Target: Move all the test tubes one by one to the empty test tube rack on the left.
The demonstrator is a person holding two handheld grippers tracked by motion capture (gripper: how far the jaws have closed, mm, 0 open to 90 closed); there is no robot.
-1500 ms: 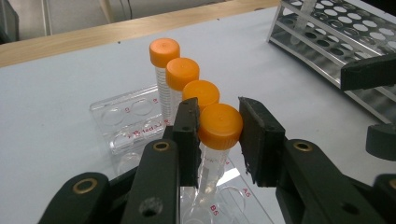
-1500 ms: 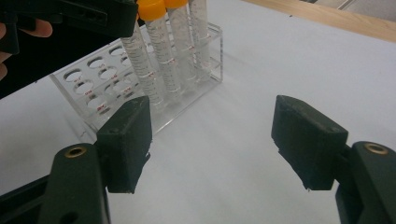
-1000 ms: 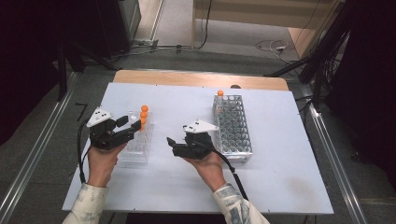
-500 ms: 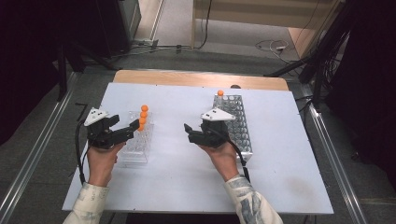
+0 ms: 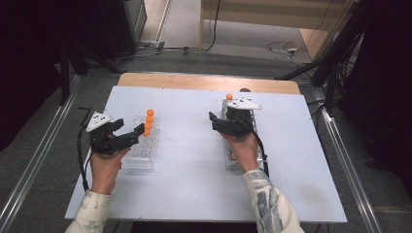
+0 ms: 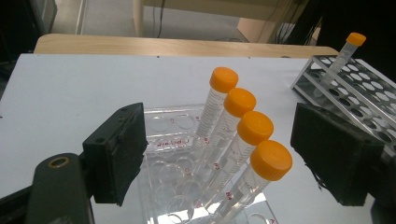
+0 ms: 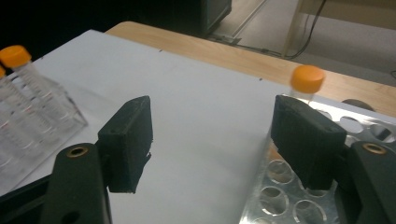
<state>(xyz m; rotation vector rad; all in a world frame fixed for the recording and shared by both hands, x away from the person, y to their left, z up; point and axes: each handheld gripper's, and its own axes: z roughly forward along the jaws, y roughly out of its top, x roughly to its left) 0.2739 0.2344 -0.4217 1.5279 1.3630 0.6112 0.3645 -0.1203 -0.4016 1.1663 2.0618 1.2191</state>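
Four orange-capped tubes [image 6: 233, 140] stand in a row in the clear plastic rack [image 5: 141, 150] at about nine o'clock on the desk [image 5: 194, 184]; one more tube [image 7: 306, 81] remains at the far end of the metal rack [image 5: 240, 155] at about three o'clock — probably the last to be carried over. The left gripper [image 5: 131, 138] hovers over the clear rack, its fingers [image 6: 119, 154] wide apart around the row, touching nothing, perhaps ready to steady it. The right gripper [image 5: 216, 124] hangs over the metal rack, fingers [image 7: 128, 140] also spread wide and empty — the lone tube stands just behind one of them, not yet gripped.
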